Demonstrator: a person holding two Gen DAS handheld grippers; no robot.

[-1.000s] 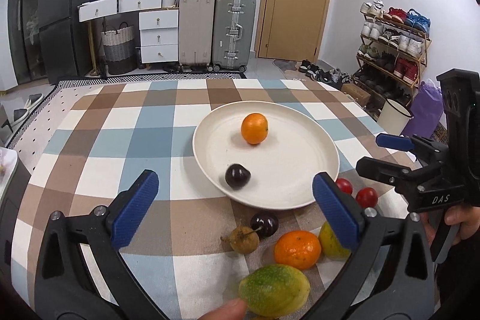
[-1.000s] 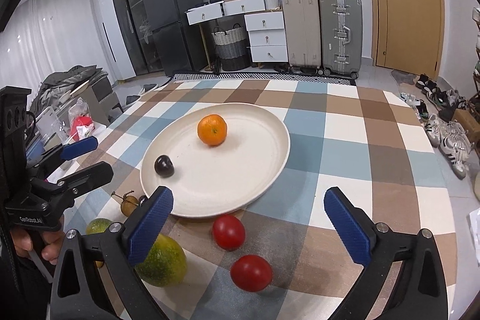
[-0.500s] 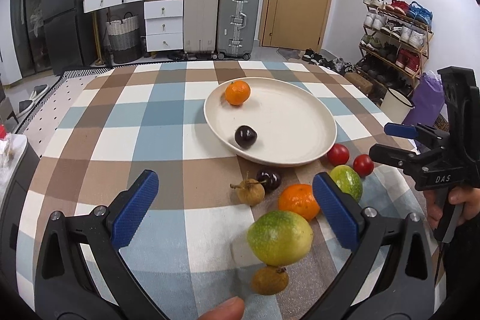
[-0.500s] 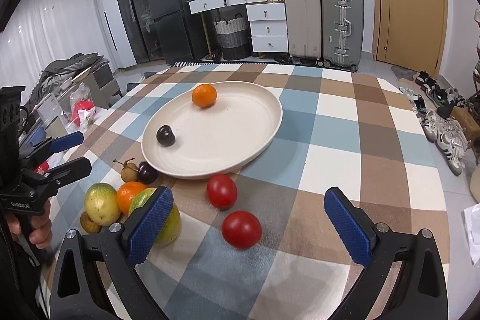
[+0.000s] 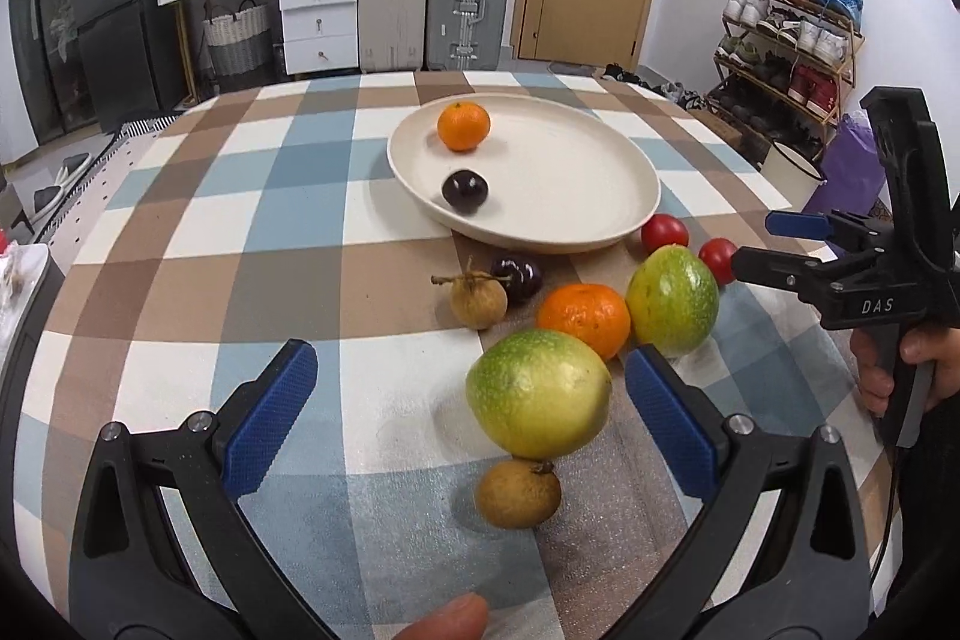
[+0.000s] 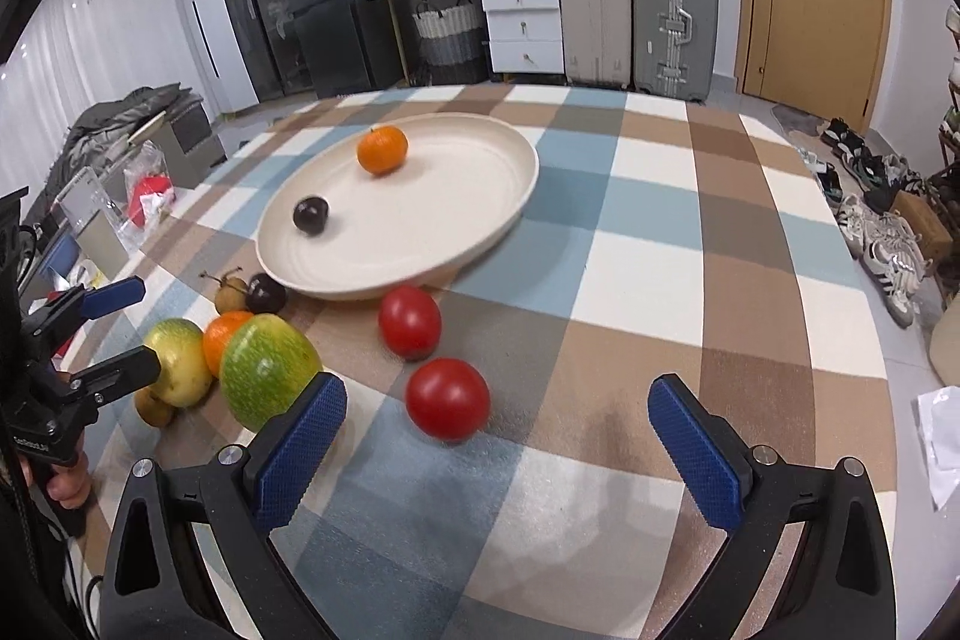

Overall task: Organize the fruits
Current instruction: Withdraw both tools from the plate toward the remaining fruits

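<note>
A counter (image 5: 180, 232) under a checked cloth carries a cream plate (image 5: 576, 184), which holds an orange mandarin (image 5: 463, 126) and a dark plum (image 5: 464, 191). Both claws hover released, holding nothing: the left claw (image 5: 471, 418) with a yellow-green passion fruit (image 5: 539, 394) between its blue pads, the right claw (image 6: 495, 445) just behind a red tomato (image 6: 447, 399). On the cloth near the plate's front rim lie a second green passion fruit (image 5: 673, 301), a second mandarin (image 5: 584, 320), another tomato (image 6: 410, 322), a second plum (image 5: 517, 277) and two brown longans (image 5: 478, 301) (image 5: 518, 493).
</note>
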